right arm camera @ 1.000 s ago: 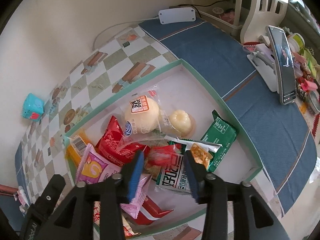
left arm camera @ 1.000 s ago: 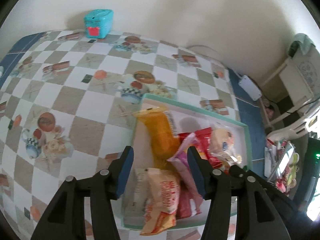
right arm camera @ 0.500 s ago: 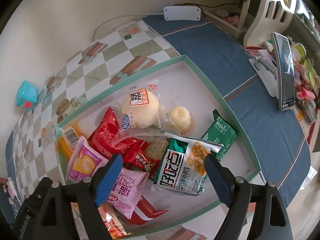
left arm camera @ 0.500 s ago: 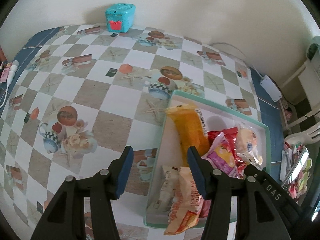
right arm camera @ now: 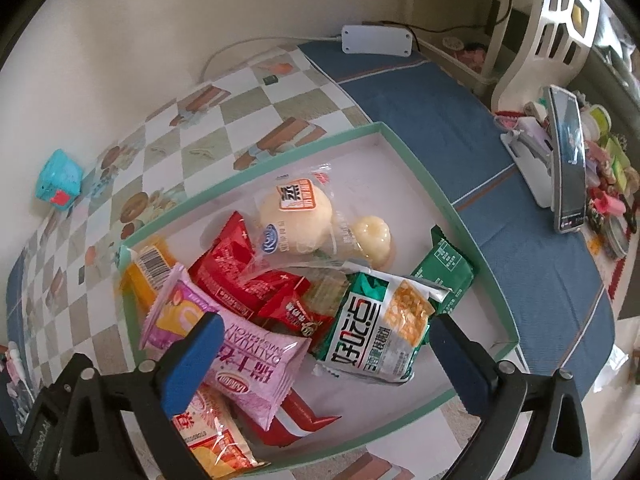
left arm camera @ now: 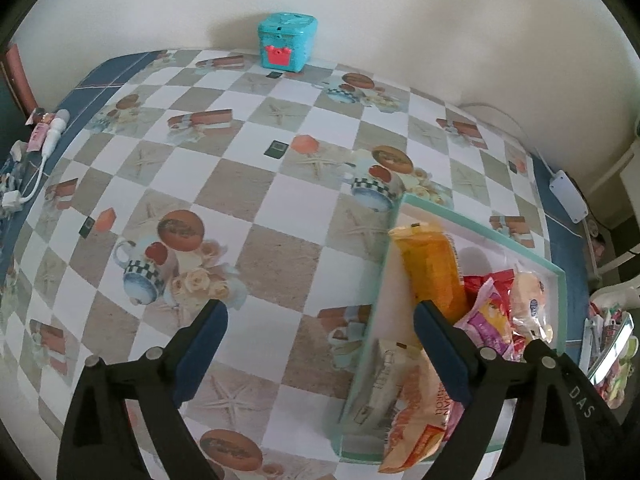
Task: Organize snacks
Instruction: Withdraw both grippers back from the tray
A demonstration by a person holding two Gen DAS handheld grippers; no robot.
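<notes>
A green-rimmed white tray [right arm camera: 404,148] holds several snack packets: a green-and-white packet [right arm camera: 384,320], a pink roll packet [right arm camera: 244,352], red packets [right arm camera: 236,268], a bun [right arm camera: 296,216], a dark green packet [right arm camera: 444,268] and an orange packet [left arm camera: 434,268]. My right gripper [right arm camera: 320,356] is open and empty above the tray's near side. My left gripper [left arm camera: 320,344] is open and empty over the checkered tablecloth, beside the tray's left wall [left arm camera: 380,280].
A teal box [left arm camera: 286,40] stands by the wall at the table's far edge. A white power strip [right arm camera: 376,40] lies at the far right. A phone on a stand [right arm camera: 566,160] and clutter sit right of the blue cloth. A white cable [left arm camera: 36,168] lies at left.
My right gripper opened wide and released the green-and-white packet into the tray. My left gripper opened wider and swung left from above the tray to over the tablecloth.
</notes>
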